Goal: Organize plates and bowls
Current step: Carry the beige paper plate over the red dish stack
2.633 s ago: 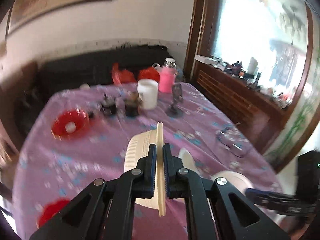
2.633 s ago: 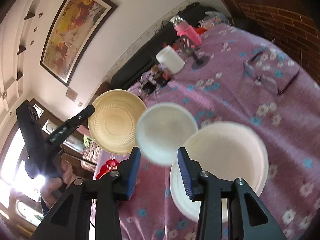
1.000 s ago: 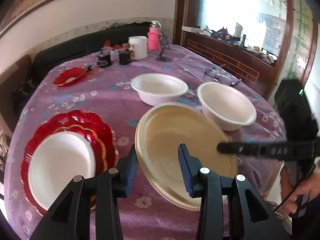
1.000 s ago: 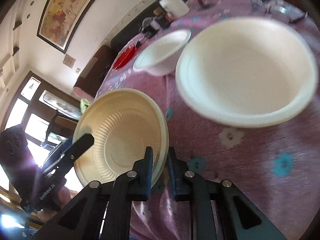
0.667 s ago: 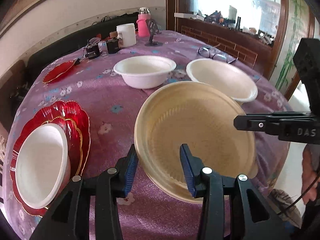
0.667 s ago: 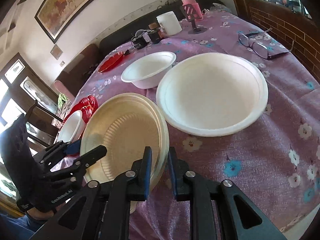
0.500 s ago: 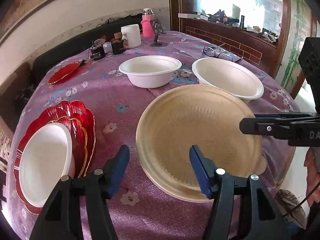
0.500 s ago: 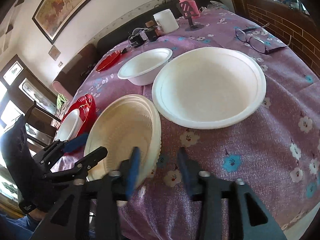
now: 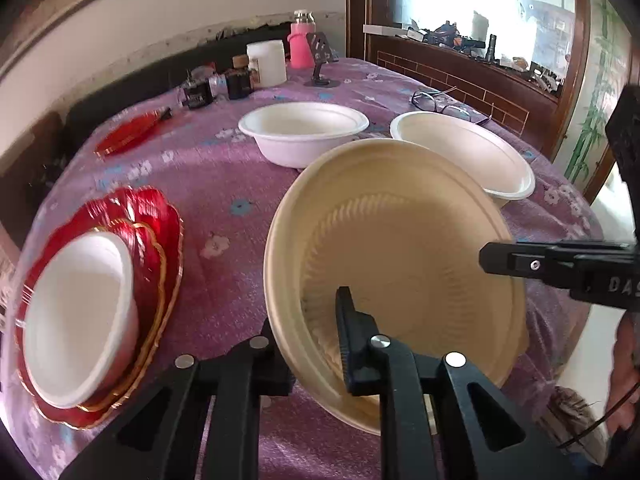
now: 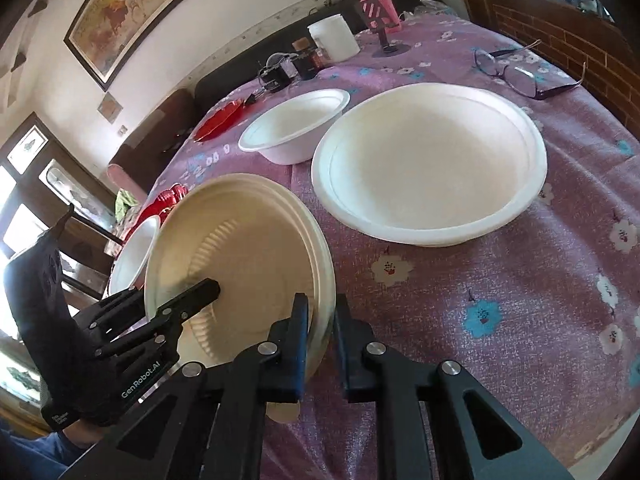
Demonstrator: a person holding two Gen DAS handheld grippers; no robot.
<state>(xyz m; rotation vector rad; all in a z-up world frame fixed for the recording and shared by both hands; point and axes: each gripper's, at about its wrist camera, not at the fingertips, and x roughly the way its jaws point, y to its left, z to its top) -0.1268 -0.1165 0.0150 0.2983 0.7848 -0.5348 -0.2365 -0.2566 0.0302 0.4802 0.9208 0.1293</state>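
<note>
A cream ribbed plate [image 9: 400, 264] is held tilted above the table's near edge. My left gripper [image 9: 308, 332] is shut on its near rim. My right gripper [image 10: 322, 320] is shut on its other rim; the plate also shows in the right wrist view [image 10: 240, 264]. Two white bowls [image 9: 304, 128] [image 9: 464, 152] stand on the purple cloth behind it. At the left, a white bowl [image 9: 76, 312] sits on stacked red plates [image 9: 160, 224]. A single red plate [image 9: 128, 136] lies at the far left.
A white jar [image 9: 266, 62], a pink bottle [image 9: 302, 42], a phone stand [image 9: 320, 68] and small dark items [image 9: 216, 84] stand at the table's far side. Glasses [image 9: 440, 104] lie at the far right. A brick-faced sill [image 9: 472, 80] runs along the right.
Half a second ago both grippers stood open around the plate; now both have closed on its rims. Earlier the left held it alone, then the right.
</note>
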